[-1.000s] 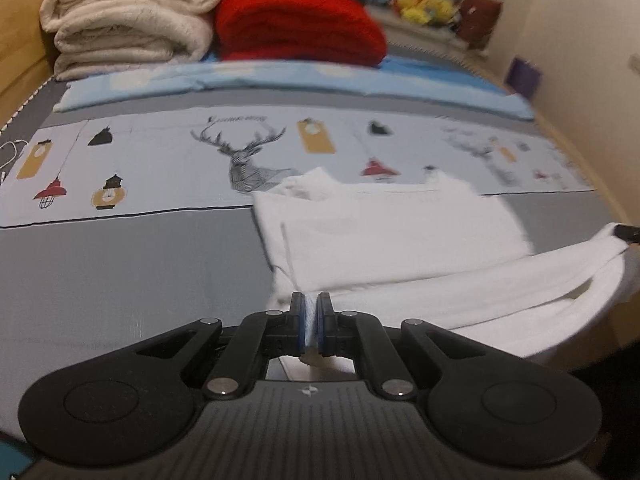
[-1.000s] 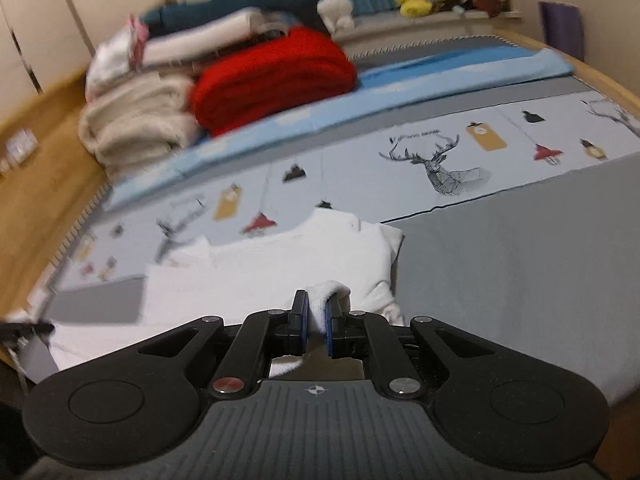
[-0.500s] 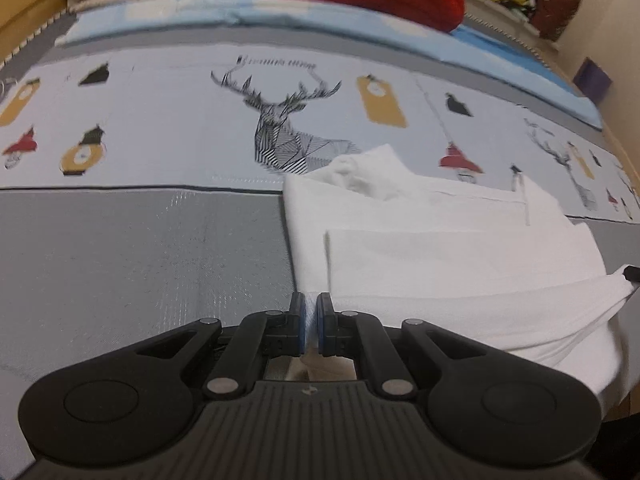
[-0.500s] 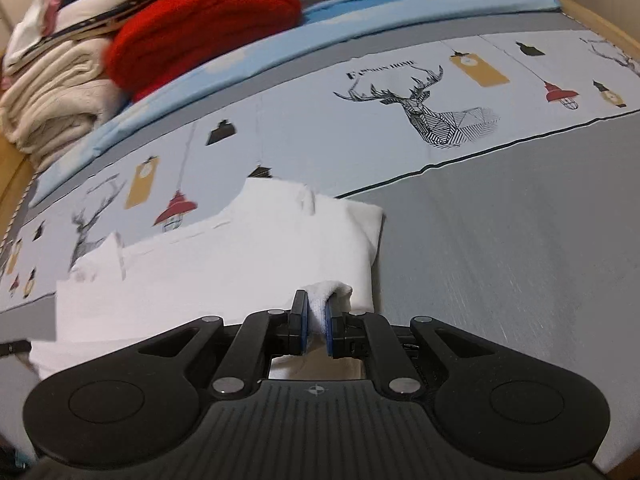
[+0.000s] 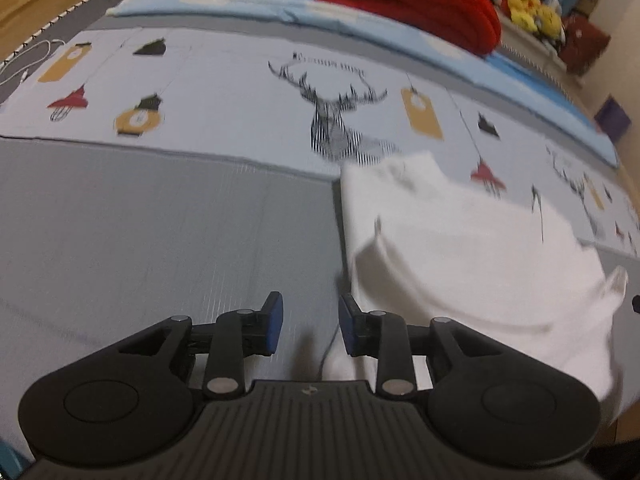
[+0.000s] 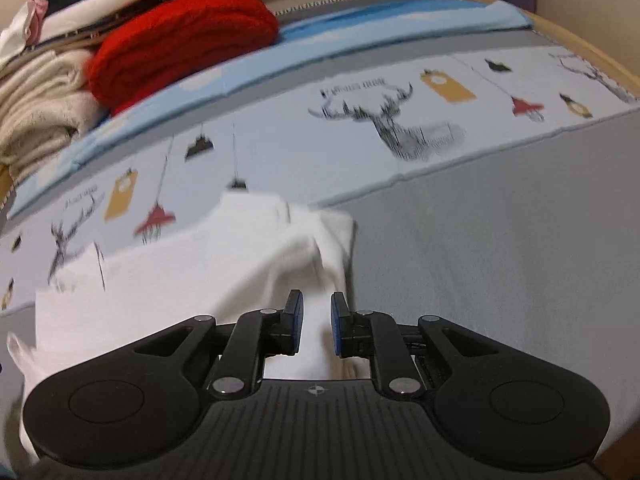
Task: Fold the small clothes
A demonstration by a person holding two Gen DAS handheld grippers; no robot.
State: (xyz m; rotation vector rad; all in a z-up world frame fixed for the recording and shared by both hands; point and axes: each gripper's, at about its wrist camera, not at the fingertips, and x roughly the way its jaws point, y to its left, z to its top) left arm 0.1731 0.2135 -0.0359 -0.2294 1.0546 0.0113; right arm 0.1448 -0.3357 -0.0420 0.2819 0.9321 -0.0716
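Fold partly done: white cotton small garment lying doubled on grey printed bed cover. Left gripper jaws open, empty; right gripper jaws parted astride cloth. Further folds likely left.

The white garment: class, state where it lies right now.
The white garment lies on the grey bedsheet, right of the left gripper, below the printed deer.

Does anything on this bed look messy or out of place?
Somewhat: the white garment is folded unevenly, with a bunched corner and an edge drooping off the near side. Both grippers, left and right, are open.
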